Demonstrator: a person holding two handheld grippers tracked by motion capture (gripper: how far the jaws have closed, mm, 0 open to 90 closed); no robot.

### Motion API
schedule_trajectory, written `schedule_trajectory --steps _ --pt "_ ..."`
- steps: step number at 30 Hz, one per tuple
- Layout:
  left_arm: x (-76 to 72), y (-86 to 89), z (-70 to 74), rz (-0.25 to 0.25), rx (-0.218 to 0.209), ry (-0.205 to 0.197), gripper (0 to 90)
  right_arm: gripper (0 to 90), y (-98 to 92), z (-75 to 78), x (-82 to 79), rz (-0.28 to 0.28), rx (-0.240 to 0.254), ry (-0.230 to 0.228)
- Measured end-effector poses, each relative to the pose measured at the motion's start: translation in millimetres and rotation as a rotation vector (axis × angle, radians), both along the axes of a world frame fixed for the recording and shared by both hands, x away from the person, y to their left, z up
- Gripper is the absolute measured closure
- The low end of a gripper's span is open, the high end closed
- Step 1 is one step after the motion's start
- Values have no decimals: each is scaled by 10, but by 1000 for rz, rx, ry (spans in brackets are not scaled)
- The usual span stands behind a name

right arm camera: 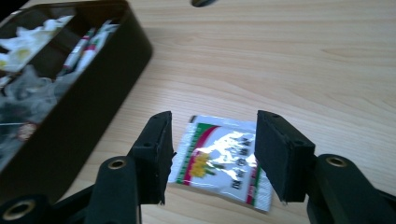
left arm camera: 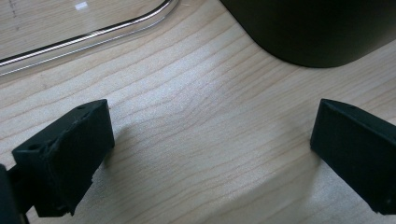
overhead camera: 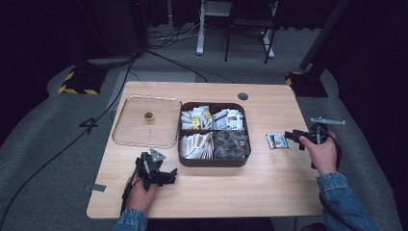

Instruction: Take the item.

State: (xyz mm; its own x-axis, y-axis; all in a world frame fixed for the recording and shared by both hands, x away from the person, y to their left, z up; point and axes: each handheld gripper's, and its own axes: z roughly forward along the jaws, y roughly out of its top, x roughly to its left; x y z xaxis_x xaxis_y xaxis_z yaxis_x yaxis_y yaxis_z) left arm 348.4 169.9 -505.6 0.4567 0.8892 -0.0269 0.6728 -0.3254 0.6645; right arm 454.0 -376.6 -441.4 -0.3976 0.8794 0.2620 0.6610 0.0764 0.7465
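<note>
Foil sachet [right arm camera: 219,161] lies flat on the bench [right arm camera: 303,60], lower centre of frame, between the right gripper's [right arm camera: 212,149] released fingers [right arm camera: 156,147]. Probably light, limp and slippery; pinch one edge. Left gripper [left arm camera: 210,144] hovers released.

Room, dim. Wooden table [overhead camera: 269,192] on grey carpet [overhead camera: 43,144]. Beyond table: white desk legs [overhead camera: 200,33], black chair legs [overhead camera: 227,41], cables [overhead camera: 168,36]. Yellow/black striped stand bases [overhead camera: 77,84] at table's far corners.
</note>
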Motion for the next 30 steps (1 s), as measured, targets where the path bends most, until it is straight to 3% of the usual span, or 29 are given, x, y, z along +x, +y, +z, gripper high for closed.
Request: schedule_trajectory --steps 12,22,27,30 --pt "0 0 0 0 0 0 0 468 348 325 -315 154 22 -69" --pt "12 -5 3 -1 3 1 0 450 521 311 -597 236 33 -64" --pt "15 -9 4 -1 3 3 0 451 625 254 -731 291 32 -32" --pt "17 -10 3 -3 3 3 0 447 690 202 -824 313 17 -43"
